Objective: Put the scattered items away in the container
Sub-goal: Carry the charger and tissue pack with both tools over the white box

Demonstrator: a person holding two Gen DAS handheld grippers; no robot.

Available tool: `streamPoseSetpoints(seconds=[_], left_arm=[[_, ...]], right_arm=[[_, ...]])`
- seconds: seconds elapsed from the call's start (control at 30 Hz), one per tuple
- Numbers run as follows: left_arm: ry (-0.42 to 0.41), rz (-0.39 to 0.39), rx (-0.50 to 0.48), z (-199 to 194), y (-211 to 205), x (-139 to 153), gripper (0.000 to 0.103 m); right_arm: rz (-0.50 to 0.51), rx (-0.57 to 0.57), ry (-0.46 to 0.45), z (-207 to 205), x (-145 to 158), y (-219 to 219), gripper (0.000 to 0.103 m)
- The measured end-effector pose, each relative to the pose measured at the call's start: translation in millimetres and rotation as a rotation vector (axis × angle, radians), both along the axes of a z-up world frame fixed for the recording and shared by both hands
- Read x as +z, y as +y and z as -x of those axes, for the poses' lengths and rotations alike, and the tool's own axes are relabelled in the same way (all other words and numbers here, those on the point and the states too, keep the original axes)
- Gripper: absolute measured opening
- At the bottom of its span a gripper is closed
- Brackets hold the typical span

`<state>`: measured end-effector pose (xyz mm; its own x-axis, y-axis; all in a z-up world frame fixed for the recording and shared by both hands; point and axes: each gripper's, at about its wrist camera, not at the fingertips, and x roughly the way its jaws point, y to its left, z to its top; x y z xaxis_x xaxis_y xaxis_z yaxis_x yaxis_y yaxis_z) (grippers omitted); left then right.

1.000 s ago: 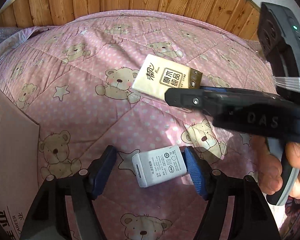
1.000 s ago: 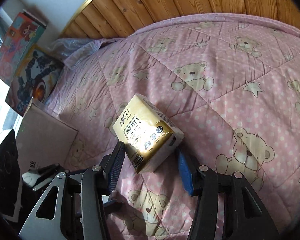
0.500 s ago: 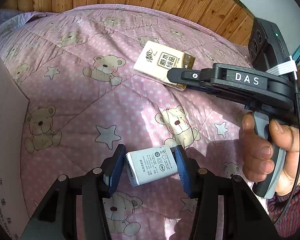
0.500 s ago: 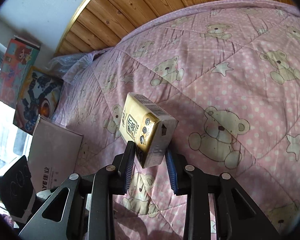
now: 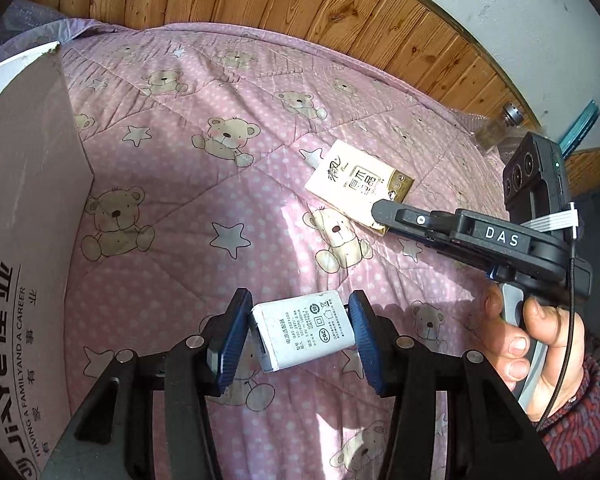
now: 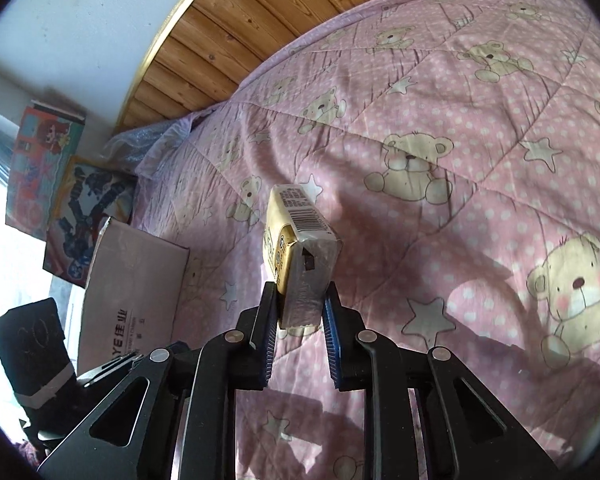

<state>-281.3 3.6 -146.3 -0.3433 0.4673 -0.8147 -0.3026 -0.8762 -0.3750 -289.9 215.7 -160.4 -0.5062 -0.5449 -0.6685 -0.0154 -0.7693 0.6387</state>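
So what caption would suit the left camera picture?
Left gripper clamps a white charger above the pink quilt; the right gripper grips a tissue pack.

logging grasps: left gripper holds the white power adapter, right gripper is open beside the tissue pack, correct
Not quite. The left gripper does hold the white power adapter, but the right gripper is not open: in the right wrist view it is shut on the tissue pack, pinching its end.

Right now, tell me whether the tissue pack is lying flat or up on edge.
On edge. The right claw pinches the tissue pack by its broad faces, its barcoded narrow side turned up, above the quilt.
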Motion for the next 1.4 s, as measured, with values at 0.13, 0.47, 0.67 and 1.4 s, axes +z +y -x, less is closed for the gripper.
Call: streamPoseSetpoints(seconds=[0.13, 0.47, 0.67, 1.4], left_arm=[[0.005, -0.01, 0.001, -17, -11, 7, 0.051], [0.023, -0.041, -0.017, -58, -19, 28, 0.051], [0.042, -0.056, -0.034, -86, -25, 39, 0.051], [0.168, -0.062, -0.007, -169, -75, 75, 0.051]], right_arm=[[-0.005, -0.014, 0.023, -24, 13, -4, 0.022], [-0.069, -0.038, 0.049, -93, 39, -18, 0.021], [-0.076, -0.055, 0.03, -131, 39, -29, 0.021], [-0.141, -0.024, 0.037, -236, 54, -97, 0.021]])
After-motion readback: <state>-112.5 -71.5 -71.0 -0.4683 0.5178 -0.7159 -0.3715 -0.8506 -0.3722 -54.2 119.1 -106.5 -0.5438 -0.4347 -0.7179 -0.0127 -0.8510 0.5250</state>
